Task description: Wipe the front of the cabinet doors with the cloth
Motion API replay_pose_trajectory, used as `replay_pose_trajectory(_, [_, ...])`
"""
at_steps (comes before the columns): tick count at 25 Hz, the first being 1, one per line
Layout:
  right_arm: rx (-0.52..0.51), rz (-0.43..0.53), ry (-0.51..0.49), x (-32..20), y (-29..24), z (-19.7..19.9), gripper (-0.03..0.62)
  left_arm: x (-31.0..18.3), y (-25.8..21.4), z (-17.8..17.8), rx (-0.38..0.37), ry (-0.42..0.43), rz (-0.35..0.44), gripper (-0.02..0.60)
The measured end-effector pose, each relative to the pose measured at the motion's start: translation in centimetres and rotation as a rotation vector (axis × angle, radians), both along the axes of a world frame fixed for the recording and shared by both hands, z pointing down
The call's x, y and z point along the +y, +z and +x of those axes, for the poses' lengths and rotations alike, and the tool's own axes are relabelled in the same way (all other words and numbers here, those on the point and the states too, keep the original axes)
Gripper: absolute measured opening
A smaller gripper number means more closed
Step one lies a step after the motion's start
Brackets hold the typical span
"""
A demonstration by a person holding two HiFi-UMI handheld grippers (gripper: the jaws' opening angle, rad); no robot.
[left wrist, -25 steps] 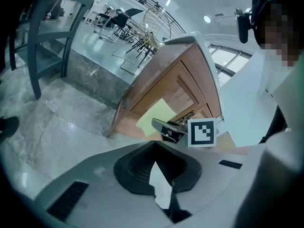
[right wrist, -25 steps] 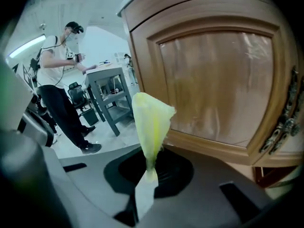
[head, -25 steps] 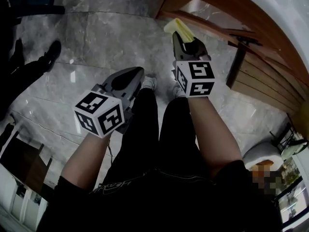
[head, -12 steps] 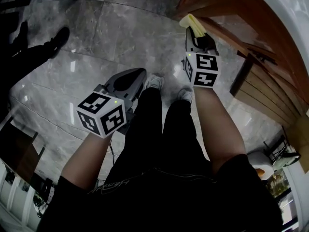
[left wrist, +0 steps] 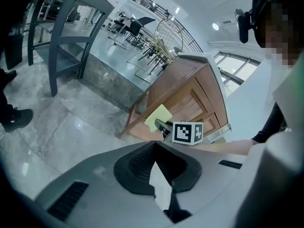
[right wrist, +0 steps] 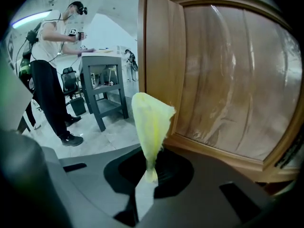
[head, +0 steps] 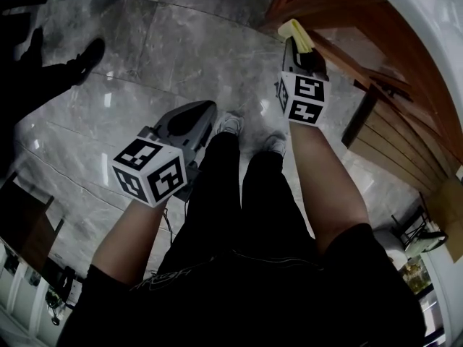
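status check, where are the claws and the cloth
Right claw shut on yellow cloth, held beside cabinet door, contact unclear. Left claw shut, empty, held low. Nothing between cloth and door.

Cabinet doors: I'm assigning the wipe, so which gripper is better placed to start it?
Right. The right gripper is shut on the yellow cloth, held close beside the wooden cabinet door. The left gripper is shut on nothing and sits farther from it.
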State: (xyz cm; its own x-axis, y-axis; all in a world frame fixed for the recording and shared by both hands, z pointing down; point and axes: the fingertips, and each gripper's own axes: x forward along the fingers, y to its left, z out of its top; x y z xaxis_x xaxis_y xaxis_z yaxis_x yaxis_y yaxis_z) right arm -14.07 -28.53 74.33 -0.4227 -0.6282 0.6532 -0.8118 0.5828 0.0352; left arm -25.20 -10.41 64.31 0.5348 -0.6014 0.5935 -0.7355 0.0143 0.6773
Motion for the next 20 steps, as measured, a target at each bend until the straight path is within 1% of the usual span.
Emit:
replay_pose_trajectory(6, [-0.021,0.003,0.032,-0.6,0.2,1.6,0.04,-0.5,0.2,1.2,-0.009,0.013,-0.01,0.006])
replay_pose_trajectory(12, [-0.021,0.006,0.067,-0.7,-0.2,4.1,0.04,-1.1,0.1,3.1,-0.011,0.058,-0.008,0.006])
replay_pose_trajectory(20, [-0.013,0.005,0.131,-1.0,-0.4,9.1,0.04,-2.5,-0.9,6.3,-0.012,0.107,0.011,0.006])
